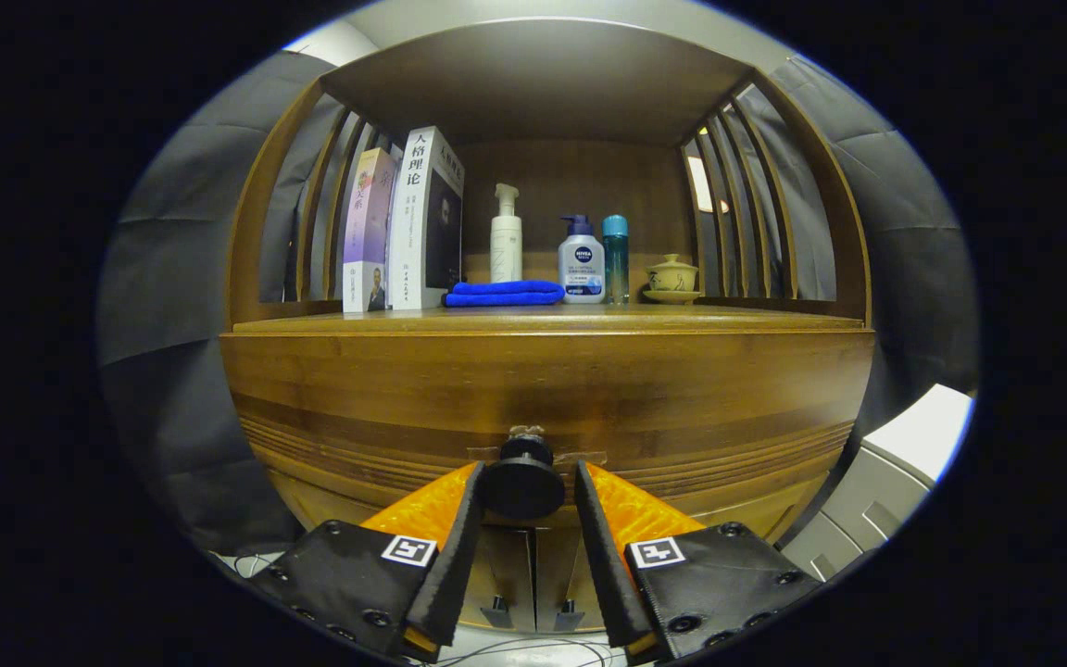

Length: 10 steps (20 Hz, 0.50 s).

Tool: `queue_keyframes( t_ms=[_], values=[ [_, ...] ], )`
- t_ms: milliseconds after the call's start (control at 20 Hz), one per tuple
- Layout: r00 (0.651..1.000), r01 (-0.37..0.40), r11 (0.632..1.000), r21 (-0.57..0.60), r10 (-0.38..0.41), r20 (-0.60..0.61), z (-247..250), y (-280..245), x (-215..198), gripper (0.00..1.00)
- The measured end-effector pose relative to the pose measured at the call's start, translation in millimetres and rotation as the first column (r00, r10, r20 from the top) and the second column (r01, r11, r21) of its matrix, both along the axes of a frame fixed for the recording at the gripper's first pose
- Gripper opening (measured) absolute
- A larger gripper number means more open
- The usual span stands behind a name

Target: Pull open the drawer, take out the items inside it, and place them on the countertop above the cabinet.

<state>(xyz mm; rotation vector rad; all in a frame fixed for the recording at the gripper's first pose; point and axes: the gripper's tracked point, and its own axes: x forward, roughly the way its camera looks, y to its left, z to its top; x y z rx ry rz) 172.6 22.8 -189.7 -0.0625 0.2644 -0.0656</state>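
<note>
The wooden cabinet's drawer front point(533, 398) stands just ahead of me and looks pushed in, so its contents are hidden. A round black knob point(523, 482) sticks out from its lower middle. My gripper point(528, 471) is open, with the knob between its two fingers. The left finger lies almost against the knob's rim, and a narrow gap shows on the right side. Above the drawer runs the wooden countertop point(728, 321), seen nearly edge-on.
On the countertop stand two books point(404, 227), a folded blue cloth point(504, 293), a white pump bottle point(506, 236), a blue-capped white bottle point(582, 264), a teal bottle point(616, 255) and a lidded tea cup point(672, 276). Slatted sides enclose the shelf. Cabinet doors point(533, 556) lie below the drawer.
</note>
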Motion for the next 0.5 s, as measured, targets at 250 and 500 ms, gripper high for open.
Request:
queue_keyframes(
  t_ms=[250, 500],
  values=[
    [1.0, 0.001, 1.0, -0.017, -0.001, 0.019, 3.1, -0.2, -1.5, 0.63],
    [0.999, -0.021, 1.0, -0.017, 0.022, 0.033, 8.8, 8.3, 3.3, 0.49]
  ],
)
